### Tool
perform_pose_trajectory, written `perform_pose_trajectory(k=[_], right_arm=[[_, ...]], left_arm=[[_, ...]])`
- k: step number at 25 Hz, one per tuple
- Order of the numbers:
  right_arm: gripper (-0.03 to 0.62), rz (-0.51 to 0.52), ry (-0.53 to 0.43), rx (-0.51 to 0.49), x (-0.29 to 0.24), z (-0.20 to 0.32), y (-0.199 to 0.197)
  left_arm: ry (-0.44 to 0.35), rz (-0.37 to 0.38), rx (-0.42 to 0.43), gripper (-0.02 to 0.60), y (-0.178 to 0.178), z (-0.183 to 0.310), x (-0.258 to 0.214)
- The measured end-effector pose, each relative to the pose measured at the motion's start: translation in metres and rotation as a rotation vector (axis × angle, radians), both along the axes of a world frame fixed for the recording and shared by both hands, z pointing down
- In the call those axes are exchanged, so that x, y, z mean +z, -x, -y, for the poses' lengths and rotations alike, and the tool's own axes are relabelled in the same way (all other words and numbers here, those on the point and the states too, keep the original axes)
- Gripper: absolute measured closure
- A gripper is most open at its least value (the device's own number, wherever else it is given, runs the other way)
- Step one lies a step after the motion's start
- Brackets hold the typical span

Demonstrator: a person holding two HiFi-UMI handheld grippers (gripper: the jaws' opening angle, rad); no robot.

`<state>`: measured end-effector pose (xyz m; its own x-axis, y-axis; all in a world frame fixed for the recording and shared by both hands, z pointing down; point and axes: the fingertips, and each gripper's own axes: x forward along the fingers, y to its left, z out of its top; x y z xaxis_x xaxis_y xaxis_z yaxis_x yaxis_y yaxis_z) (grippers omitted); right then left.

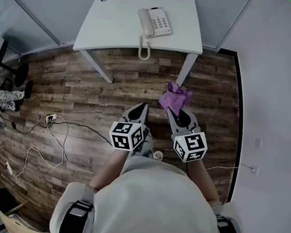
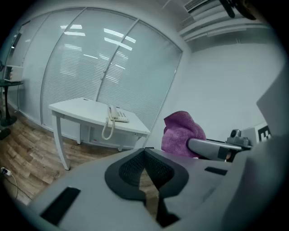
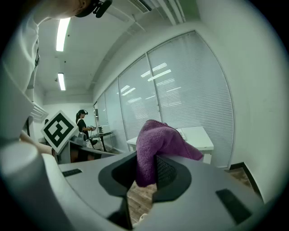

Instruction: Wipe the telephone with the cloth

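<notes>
R gripper [image 3: 143, 173] clamps purple cloth [image 3: 160, 143]; L gripper [image 2: 143, 168] closed, empty.

Telephone [image 1: 155, 22] keys: print too small to read.
Rest of scene: no legible text, labels or numbers.

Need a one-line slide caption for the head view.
Right tongs hold the purple cloth, left tongs shut and empty, telephone on the white table ahead.

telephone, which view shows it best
The head view: the telephone lies whole from above, keypad and cord clear. The left gripper view shows it small, side-on; the right gripper view's purple cloth mostly hides it.
</notes>
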<state>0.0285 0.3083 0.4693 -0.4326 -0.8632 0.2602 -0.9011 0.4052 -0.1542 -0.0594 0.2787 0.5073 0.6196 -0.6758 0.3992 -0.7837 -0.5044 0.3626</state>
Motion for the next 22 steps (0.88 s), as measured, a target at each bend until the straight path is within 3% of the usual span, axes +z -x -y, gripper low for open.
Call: perform_pose_trajectory(k=[9, 17, 22], right_arm=[[0.507, 0.066, 0.054, -0.008, 0.002, -0.064, 0.027], [0.507, 0.051, -0.002, -0.011, -0.014, -0.058, 0.031], [0.505, 0.111, 0.013, -0.002, -0.015, -0.046, 0.028]], left_arm=[[0.015, -0.008, -0.03, 0.56, 0.038, -0.06, -0.013], [0.003, -0.033, -0.034, 0.56, 0.051, -0.054, -0.021], [0.007, -0.052, -0.033, 0.56, 0.048, -0.037, -0.025]])
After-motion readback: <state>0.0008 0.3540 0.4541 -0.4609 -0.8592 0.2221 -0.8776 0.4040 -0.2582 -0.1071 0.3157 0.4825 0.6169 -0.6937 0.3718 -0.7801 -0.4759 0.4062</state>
